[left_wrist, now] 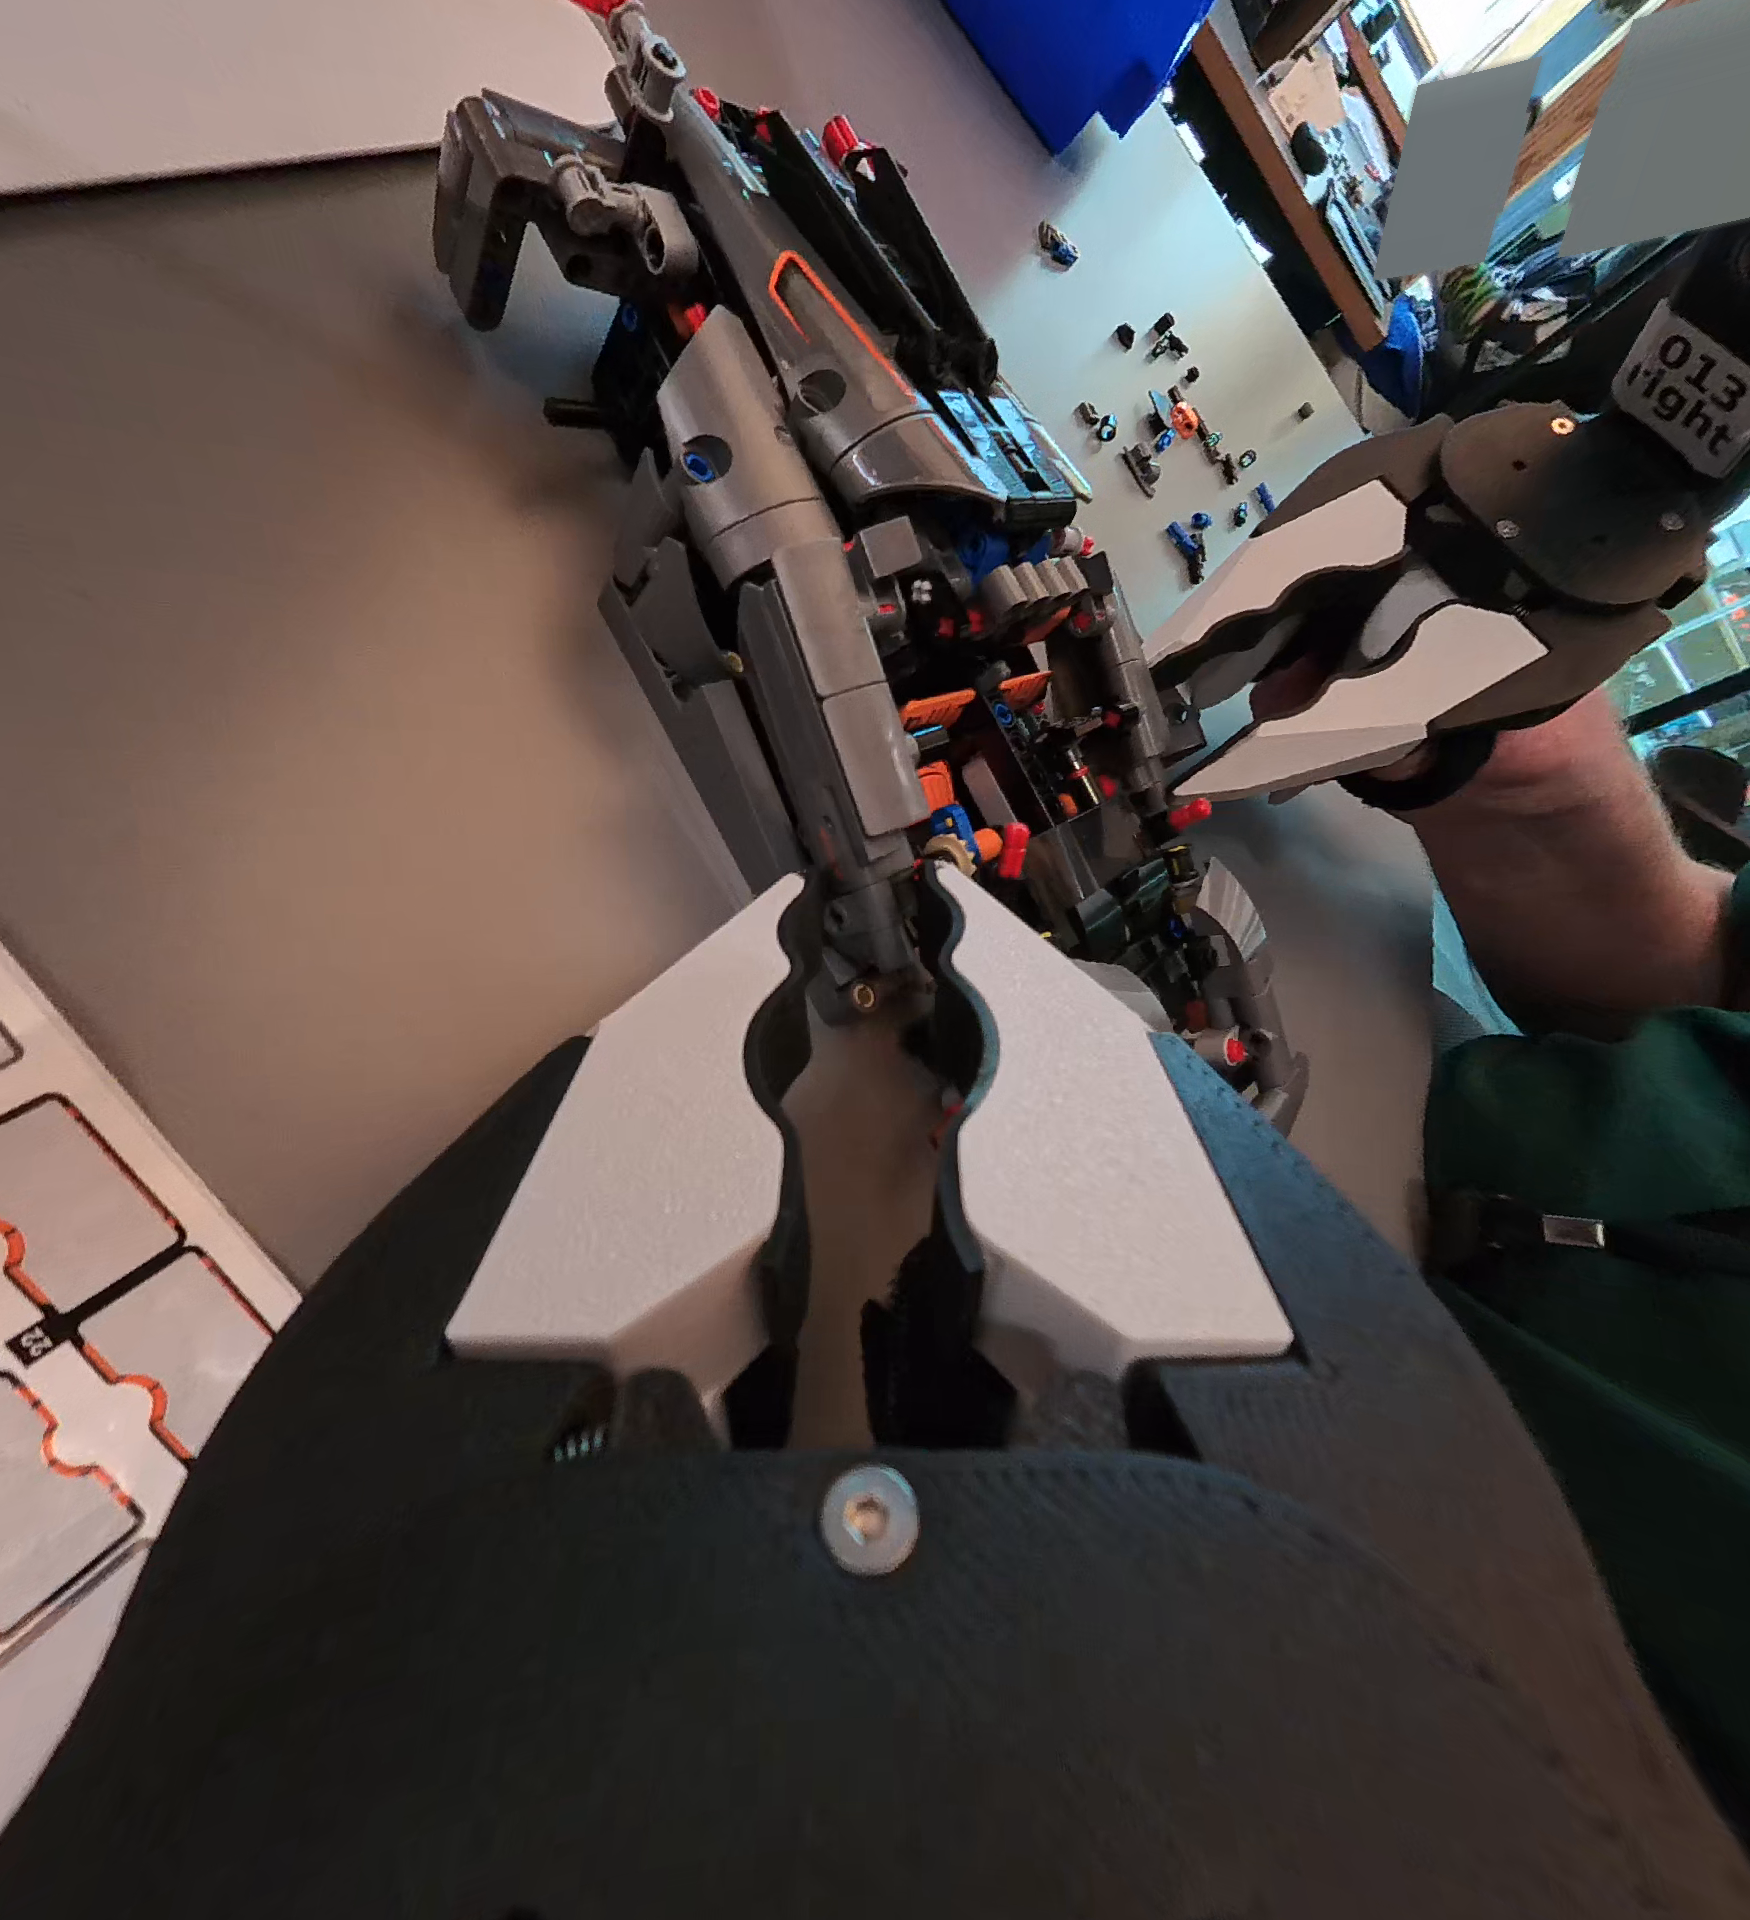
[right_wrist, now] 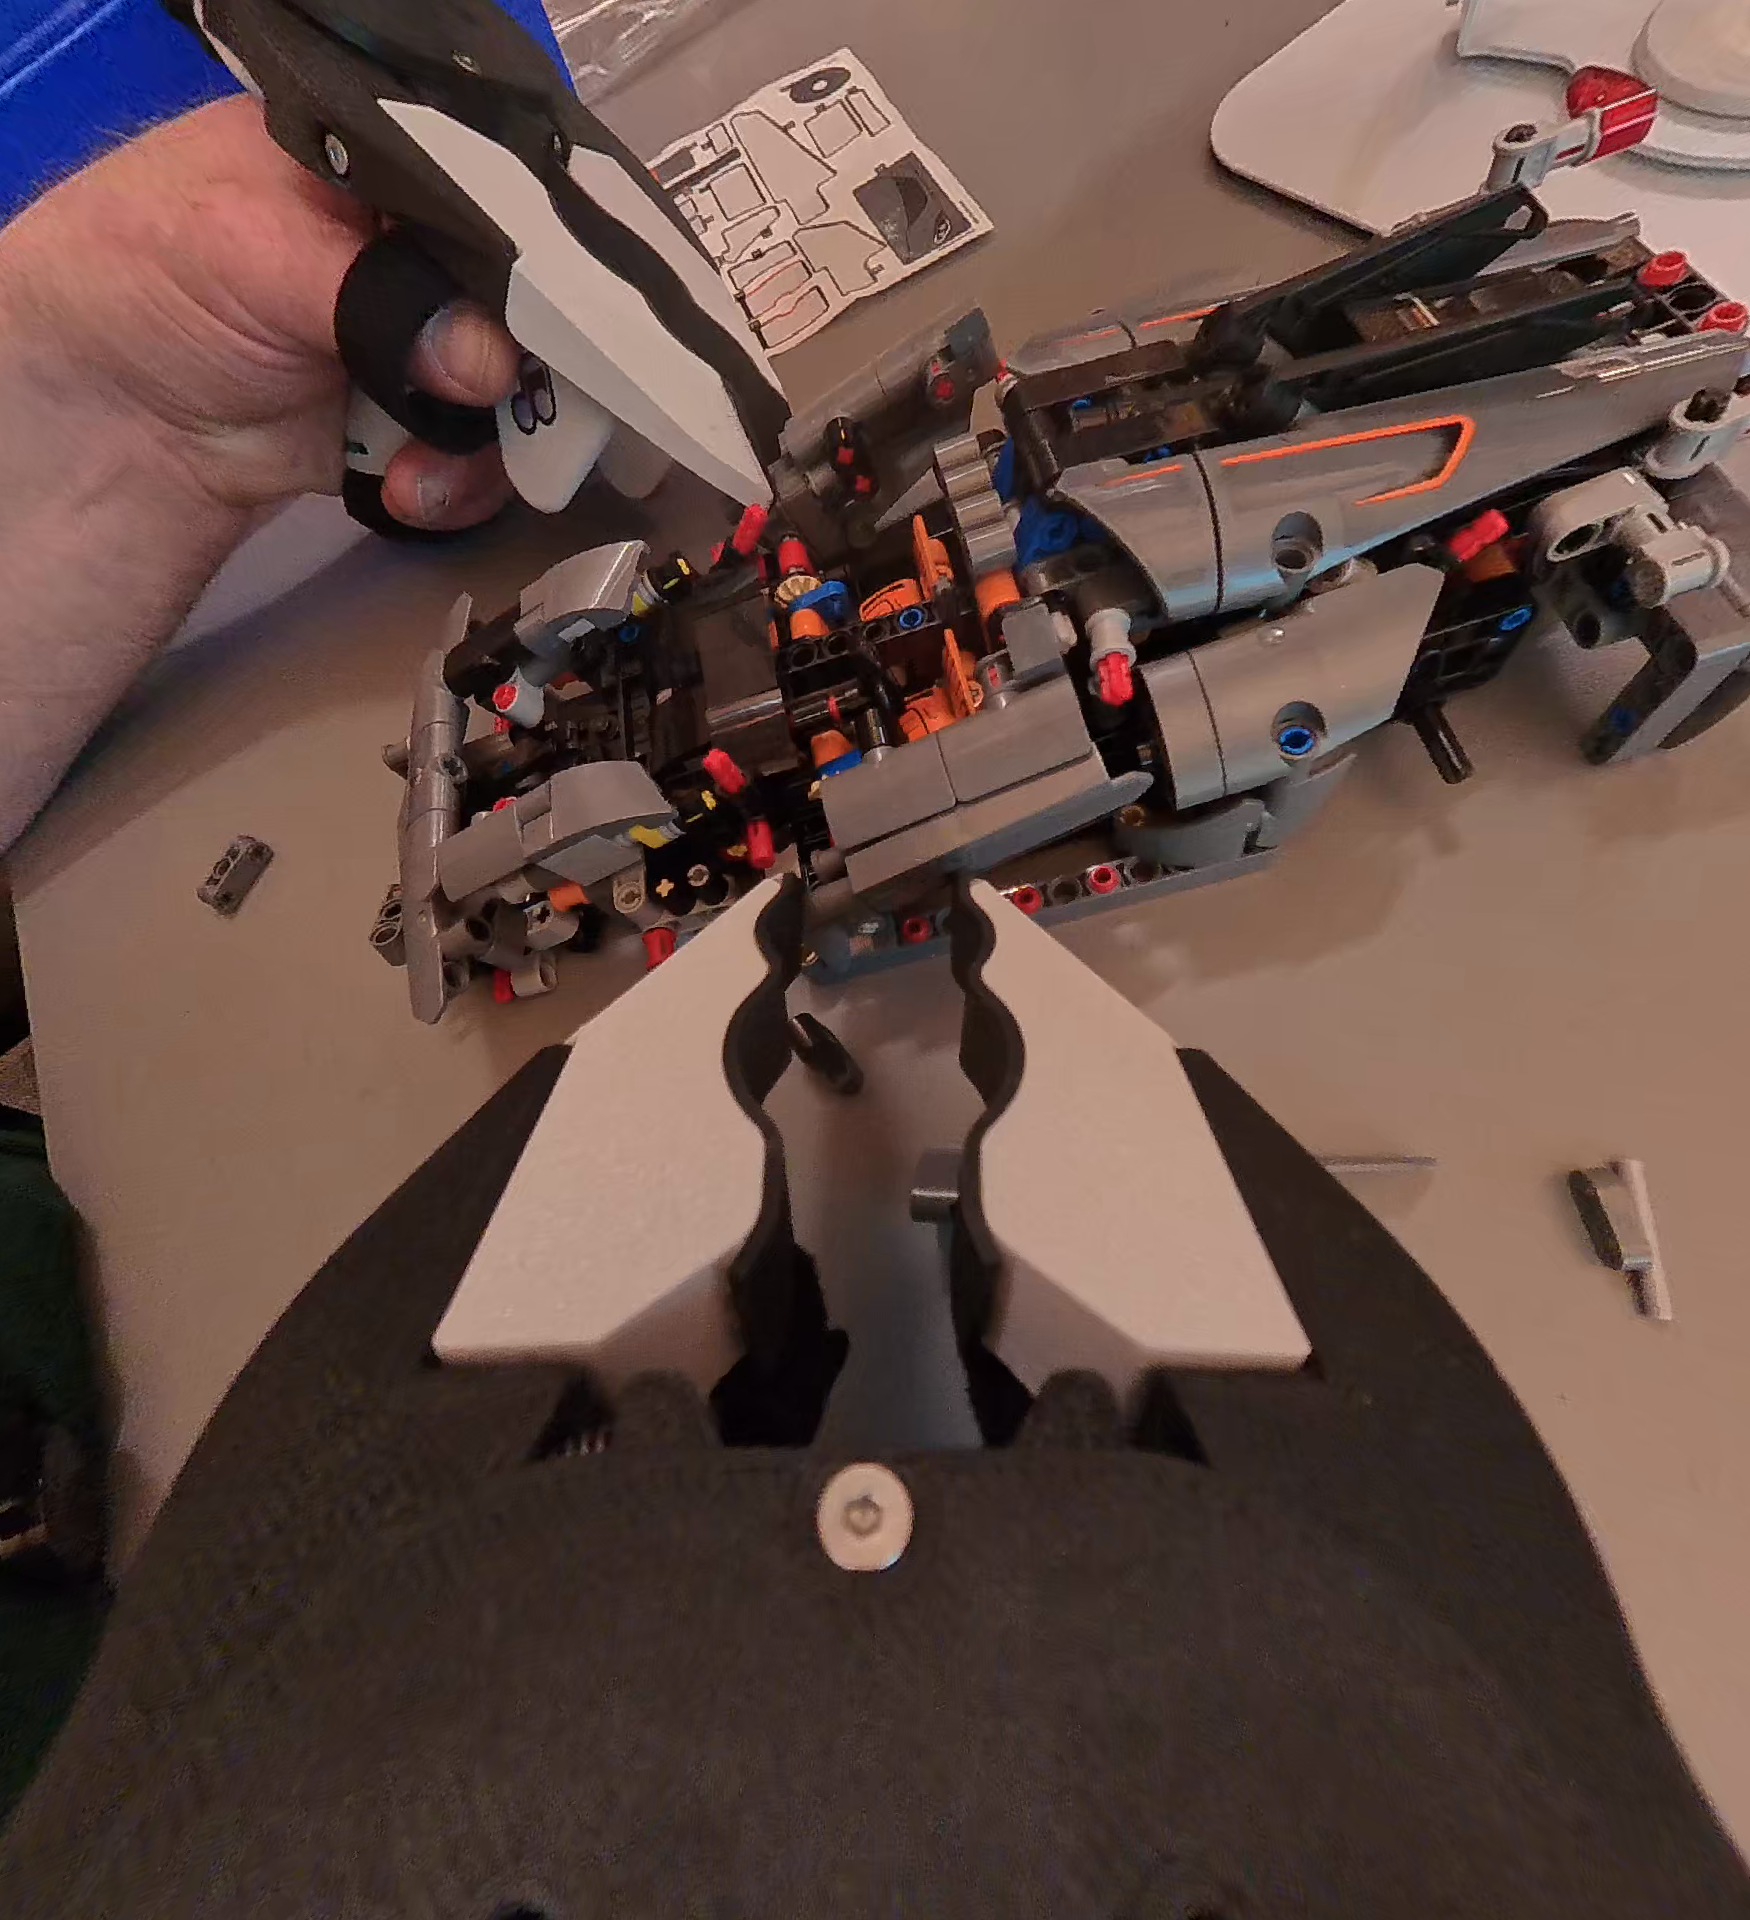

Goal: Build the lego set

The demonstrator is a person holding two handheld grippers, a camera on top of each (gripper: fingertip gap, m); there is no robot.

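**Mostly built, some bits still loose**

Well, I see the lego car (right_wrist: 1110, 644) lying on the grey tabletop (right_wrist: 1370, 1039), and a lot of it is done. Its long grey body has panels on, with orange lines on the side and a grey frame at one end. I think the middle is not finished, because it is open on top and I can look down at black beams and orange, red and blue pins inside. No wheels show.

My left tool (left_wrist: 866, 883) is pinching the side edge of the car near the open middle. My right tool (right_wrist: 876, 894) is at the near side rail of the car. Its tips are a little apart, and I cannot tell if they squeeze the rail or just touch it.

More work is left, I guess. Small loose pieces (left_wrist: 1177, 436) lie in a scatter past the car, and a grey piece (right_wrist: 234, 873) sits alone near its nose. A sticker sheet (right_wrist: 819, 197) lies flat behind the car.

A blue bin (left_wrist: 1068, 62) stands at the far edge. Past the tabletop, the room has crowded shelves (left_wrist: 1318, 135) and big windows.
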